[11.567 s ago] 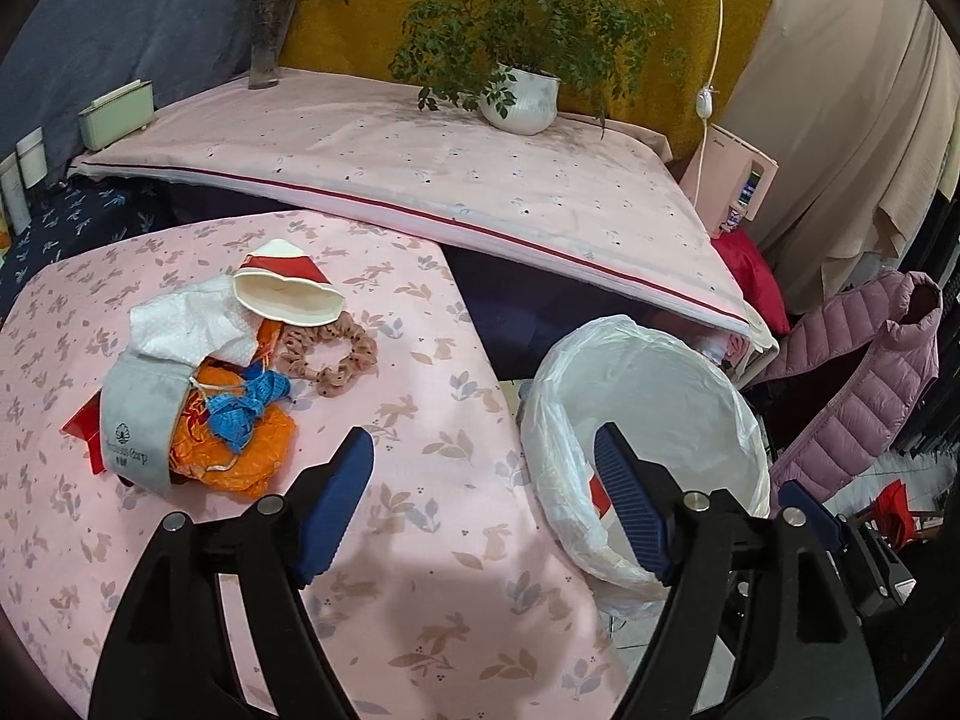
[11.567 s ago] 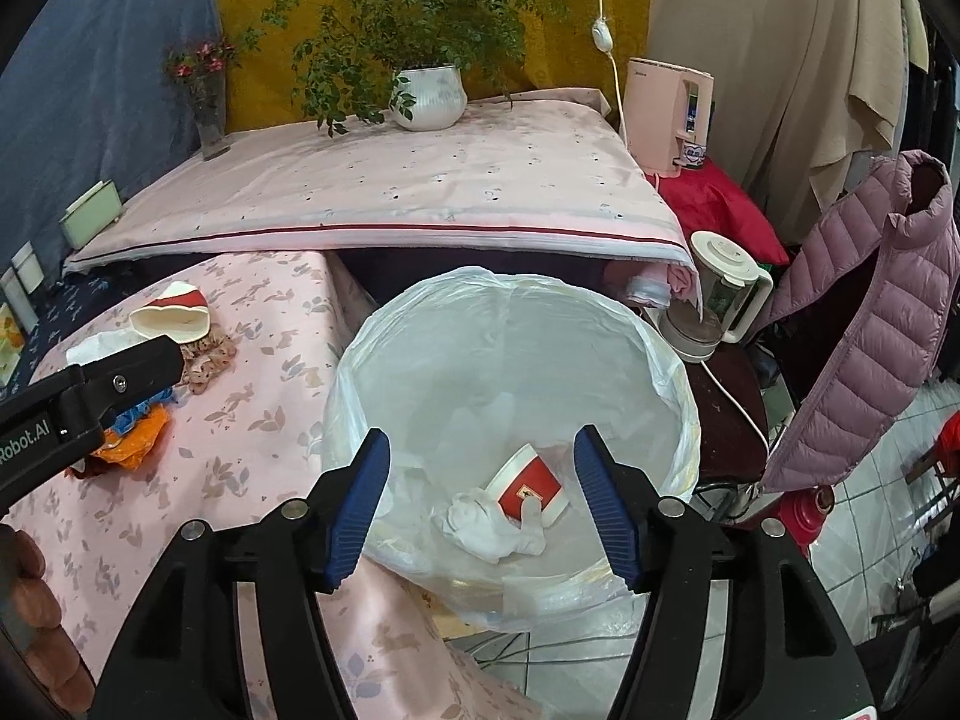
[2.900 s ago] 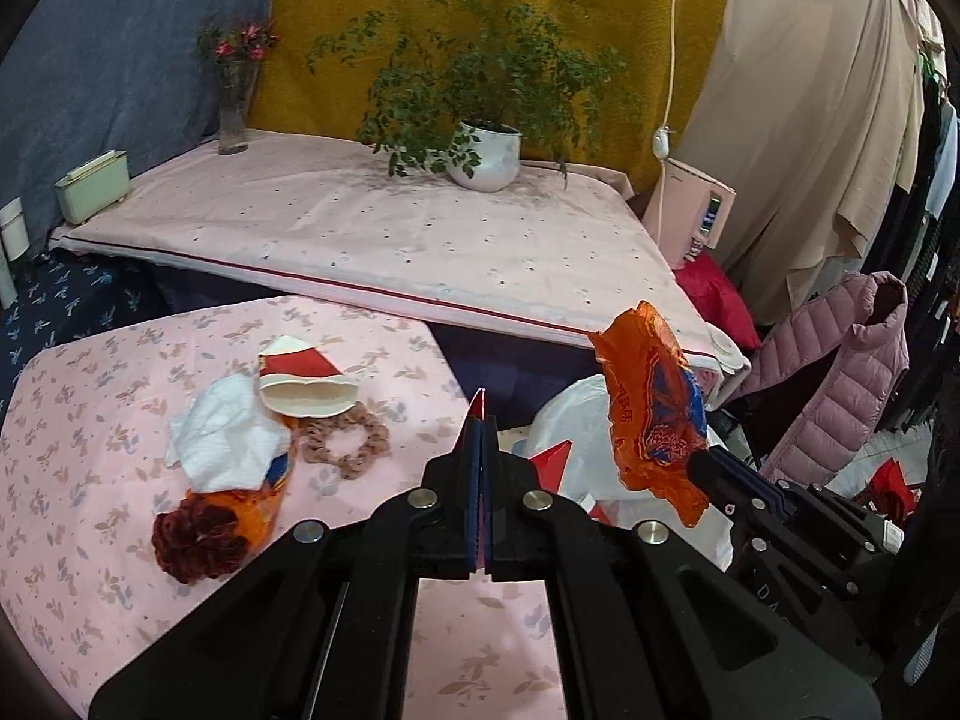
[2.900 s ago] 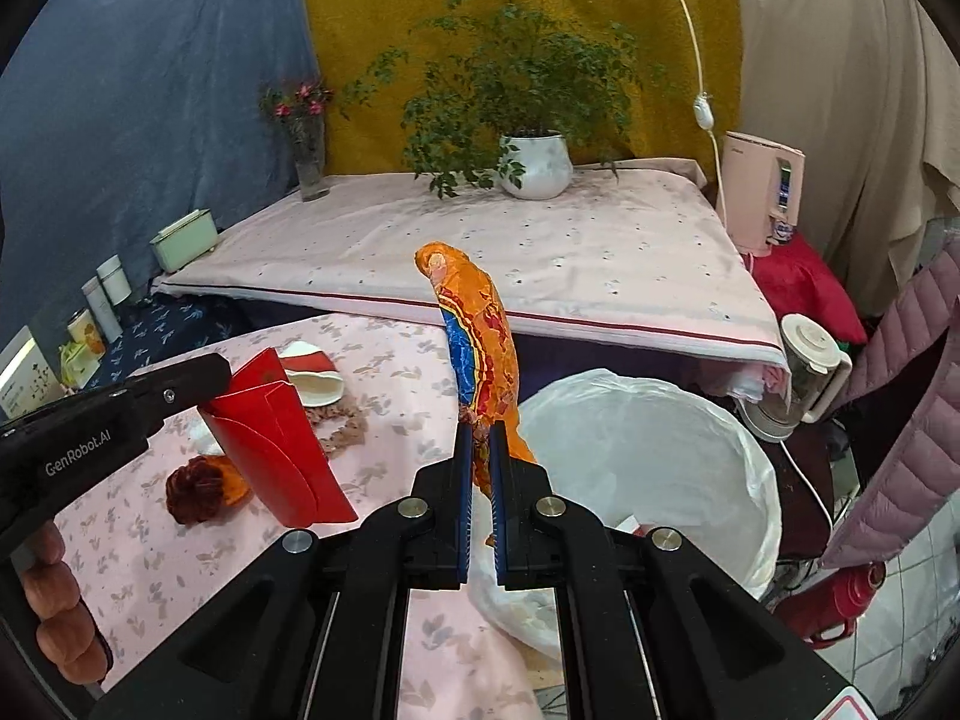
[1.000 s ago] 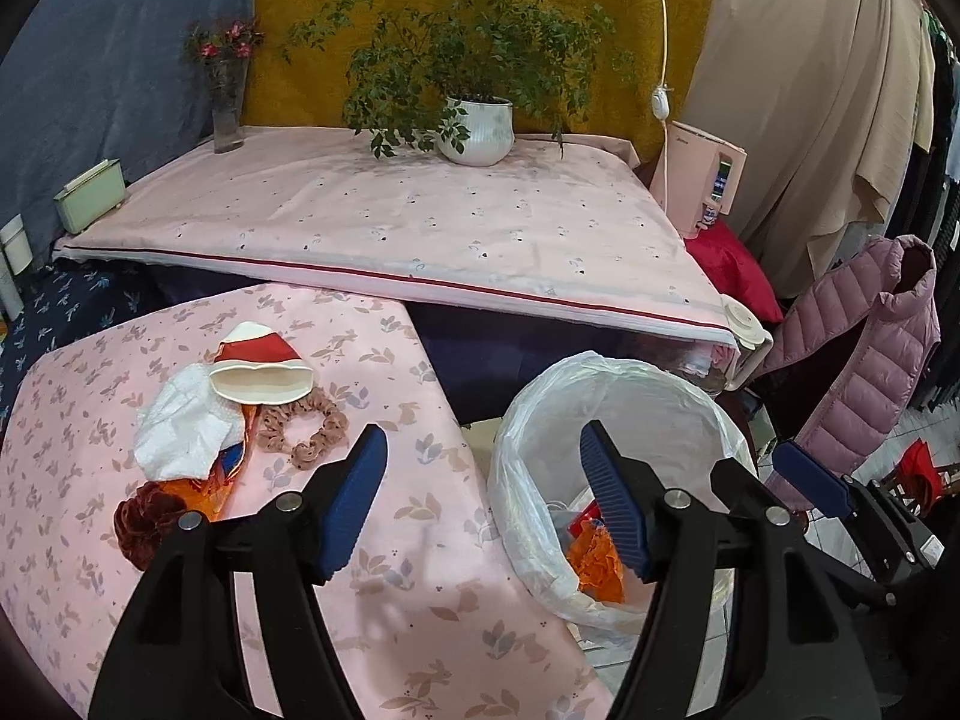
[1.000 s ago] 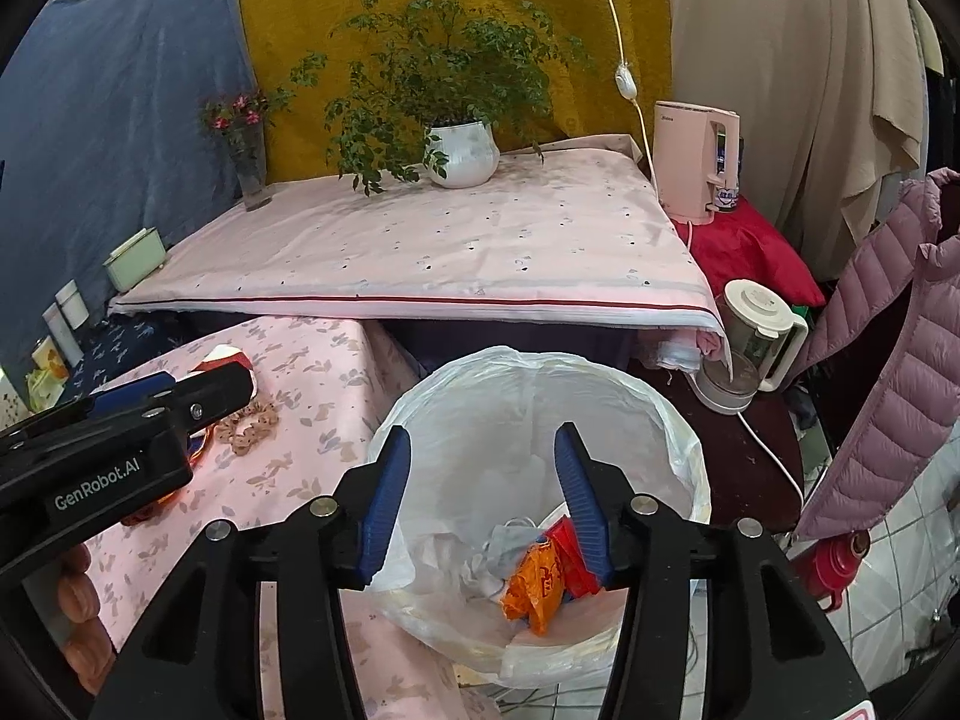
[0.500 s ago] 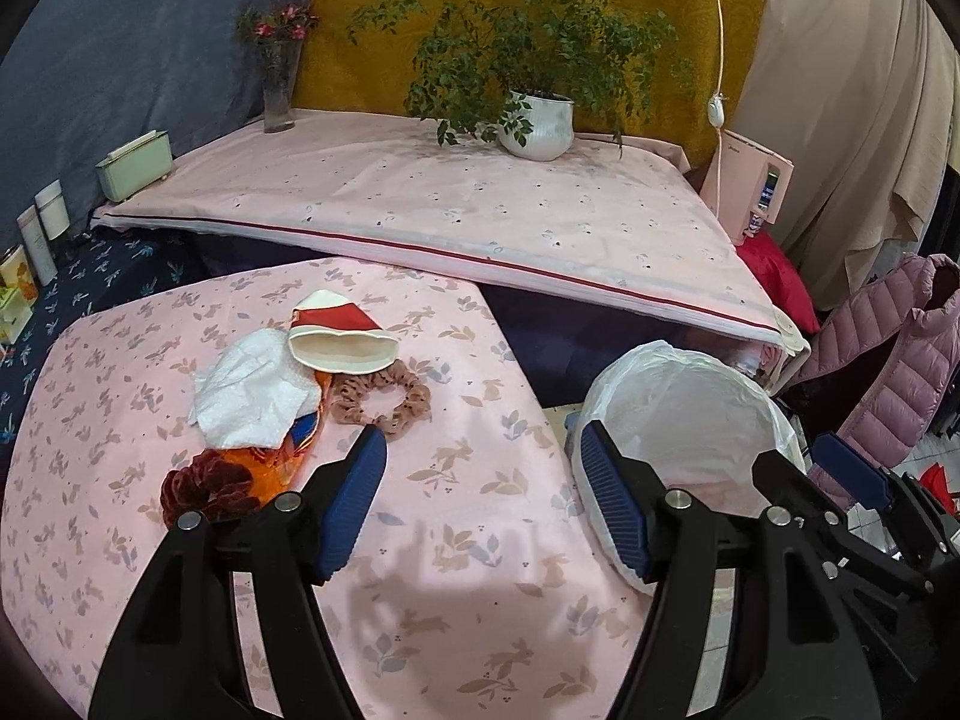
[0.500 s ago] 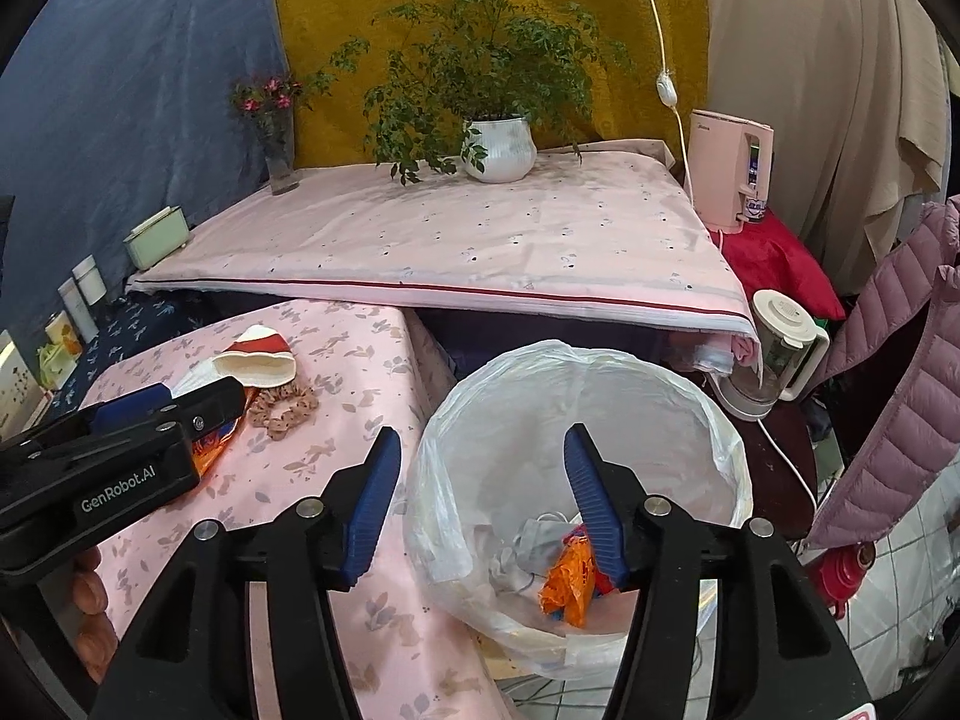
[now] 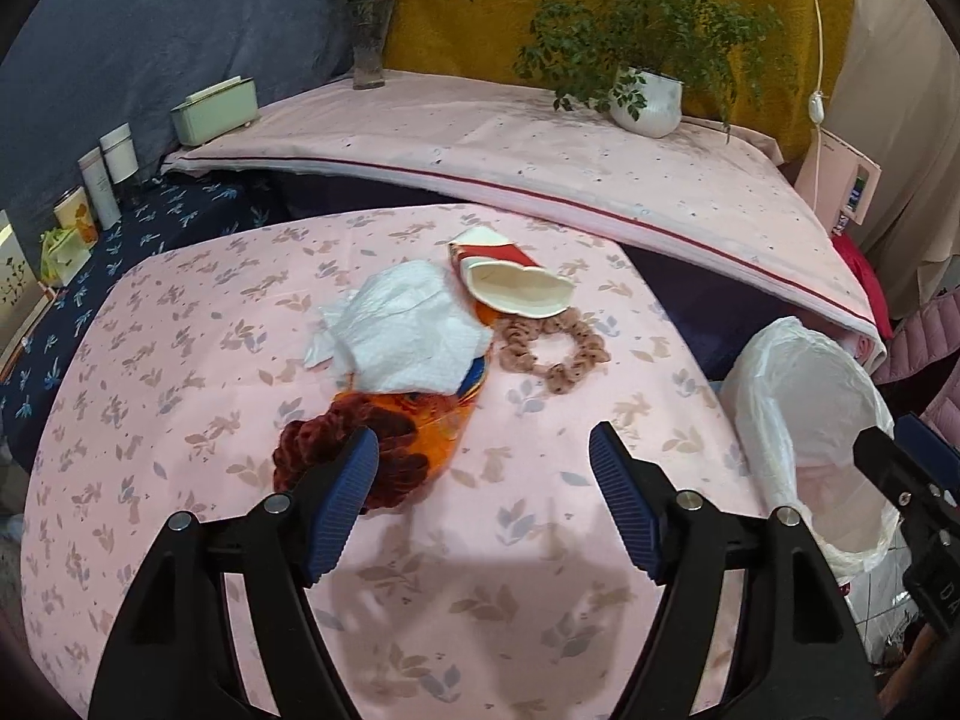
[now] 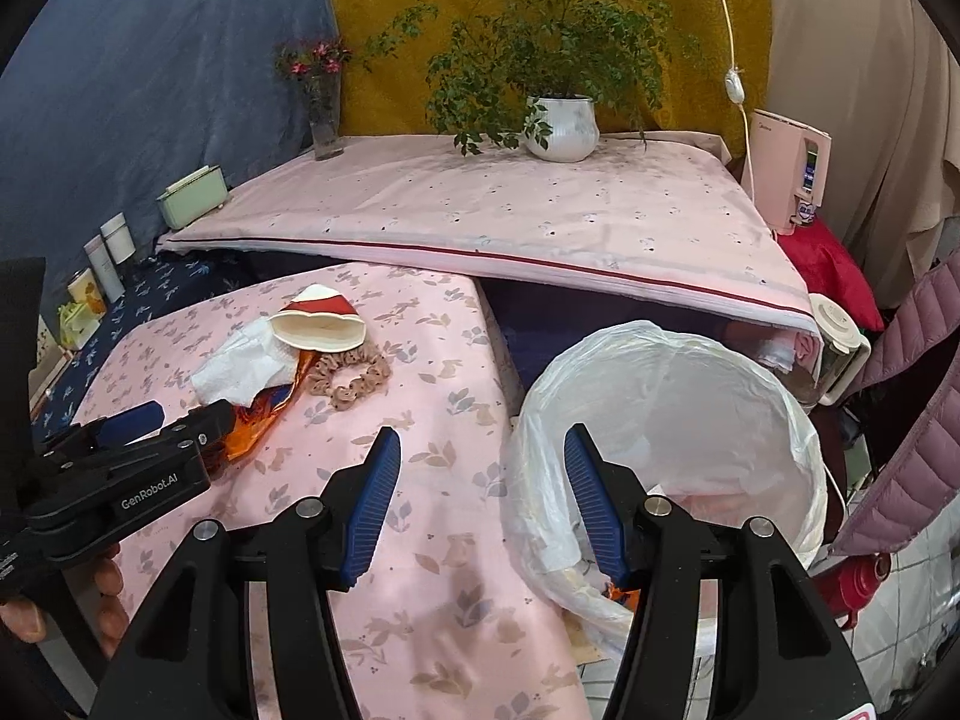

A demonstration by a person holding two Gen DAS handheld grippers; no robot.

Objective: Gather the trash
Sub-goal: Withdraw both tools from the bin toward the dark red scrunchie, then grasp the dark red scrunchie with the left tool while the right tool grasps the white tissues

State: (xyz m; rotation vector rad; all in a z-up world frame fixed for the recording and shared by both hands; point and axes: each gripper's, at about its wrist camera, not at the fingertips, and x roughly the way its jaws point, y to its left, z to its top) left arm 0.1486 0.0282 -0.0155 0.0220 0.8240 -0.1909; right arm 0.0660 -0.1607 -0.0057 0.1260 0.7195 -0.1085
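On the pink floral table lies a heap of trash: a white crumpled tissue, an orange foil wrapper, a dark red scrunchie, a flattened red-and-white paper cup and a tan scrunchie. My left gripper hovers just in front of the heap; its jaws are opening and hold nothing. My right gripper is open and empty over the table edge beside the bin with a white bag. An orange scrap shows inside the bin.
A higher table under a pink cloth stands behind, with a potted plant, a flower vase and a green box. Jars sit at far left. A pink appliance, a kettle and a puffer jacket crowd the right.
Both grippers have swung left from the bin toward the table. The left one now faces the trash heap and stands a little wider. The wrappers dropped earlier lie in the bin.
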